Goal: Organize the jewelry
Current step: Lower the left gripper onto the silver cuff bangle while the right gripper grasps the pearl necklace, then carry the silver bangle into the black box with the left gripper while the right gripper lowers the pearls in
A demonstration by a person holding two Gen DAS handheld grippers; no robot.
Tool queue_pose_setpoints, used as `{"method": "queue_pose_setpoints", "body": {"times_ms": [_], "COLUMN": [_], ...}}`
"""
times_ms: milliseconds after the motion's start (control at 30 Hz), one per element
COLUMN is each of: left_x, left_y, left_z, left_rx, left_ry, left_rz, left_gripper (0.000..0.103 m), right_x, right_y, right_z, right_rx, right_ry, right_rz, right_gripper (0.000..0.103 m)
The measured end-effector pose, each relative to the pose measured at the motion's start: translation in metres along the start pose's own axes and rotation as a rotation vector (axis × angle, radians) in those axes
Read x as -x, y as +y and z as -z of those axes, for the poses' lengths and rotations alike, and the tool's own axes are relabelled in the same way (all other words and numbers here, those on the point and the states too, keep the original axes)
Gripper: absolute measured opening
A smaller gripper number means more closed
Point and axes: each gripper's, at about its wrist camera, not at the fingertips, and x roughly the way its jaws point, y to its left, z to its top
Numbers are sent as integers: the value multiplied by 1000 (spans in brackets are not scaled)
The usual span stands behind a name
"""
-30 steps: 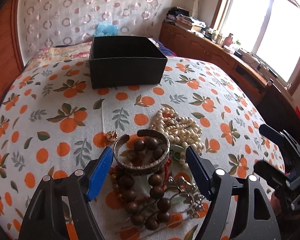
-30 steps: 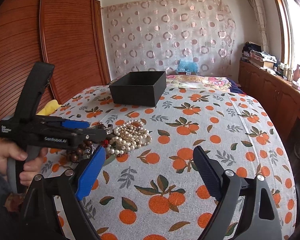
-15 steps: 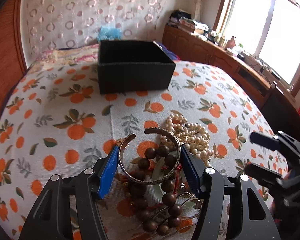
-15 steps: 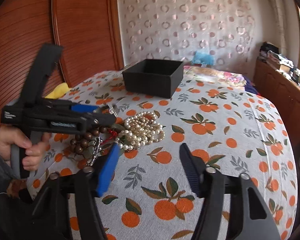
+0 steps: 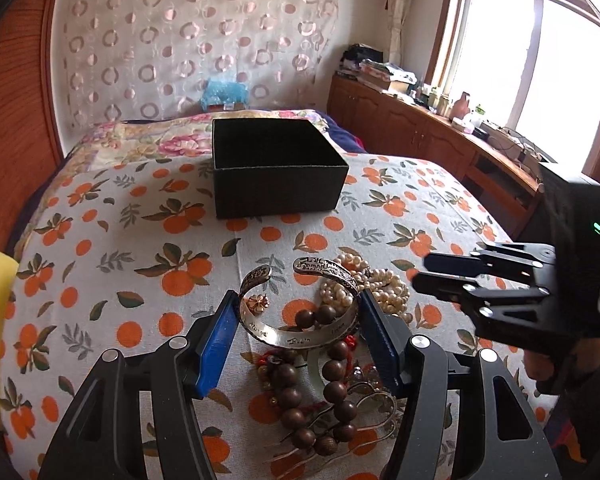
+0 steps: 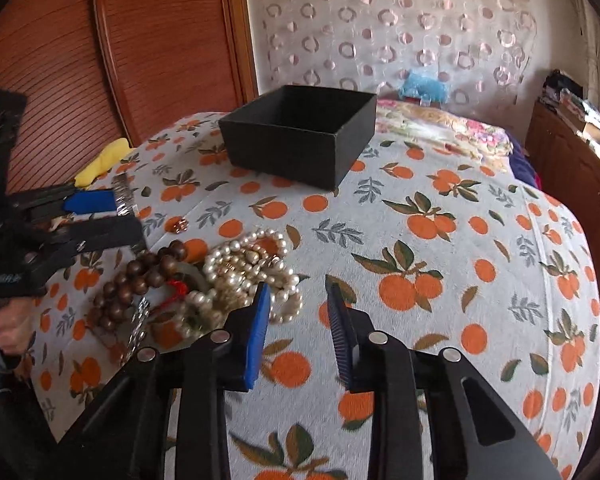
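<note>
My left gripper [image 5: 298,312] is shut on a silver cuff bracelet [image 5: 304,334] and holds it just above the jewelry pile. The pile holds a brown wooden bead bracelet [image 5: 332,392], a pearl necklace [image 5: 380,288] and a small gold flower piece [image 5: 256,303]. The open black box [image 5: 276,168] stands beyond on the bed. In the right wrist view, my right gripper [image 6: 298,300] is partly open and empty, hovering at the right edge of the pearl necklace [image 6: 252,268]. The left gripper [image 6: 96,216] with the cuff [image 6: 124,196] shows at left. The box [image 6: 300,136] is farther back.
The bed is covered by an orange-print cloth [image 6: 440,240]. A wooden wardrobe [image 6: 140,40] stands to the left and wooden cabinets [image 5: 420,136] under the window to the right. A yellow cloth [image 6: 100,162] lies at the bed's left edge.
My left gripper closed on the silver cuff and lifted it off the pile. My right gripper narrowed its opening and moved left to the pearls.
</note>
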Motion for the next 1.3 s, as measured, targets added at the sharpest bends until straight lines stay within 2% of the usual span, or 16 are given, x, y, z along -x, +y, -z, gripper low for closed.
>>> {"method": "queue_pose_setpoints", "body": {"times_ms": [233,400,533,667,833,967,1300], "left_x": [0,1,2,3,4,7,23], "left_y": [3,4,4,4,6,5,8], "left_z": [1,2,1,1,-1,-4,-16], "left_rx": [6,10,9,12,8,-3,-19], "left_ry": [-2,-6,-8,-6,-13,-19,-48], "left_rz": [-1,3,1,1,-3,-13,-25], "left_gripper": [58,58,58,58,58,58,58], "right_x": [-27,-37,-36,-32,-15,16,75], "right_y": [-2,-4,3,8,7,13,24], "right_z": [-15,-23,-22,-20,-22,-36,-69], "right_rx": [17,33,81,123,125,145,188], "right_ry": [61,108,122,127,72,-7,-132], "right_rz": [-5,-49,-68,-49,-42,-36,-15], "right_gripper": [28,27,10,9,8,8,8]}}
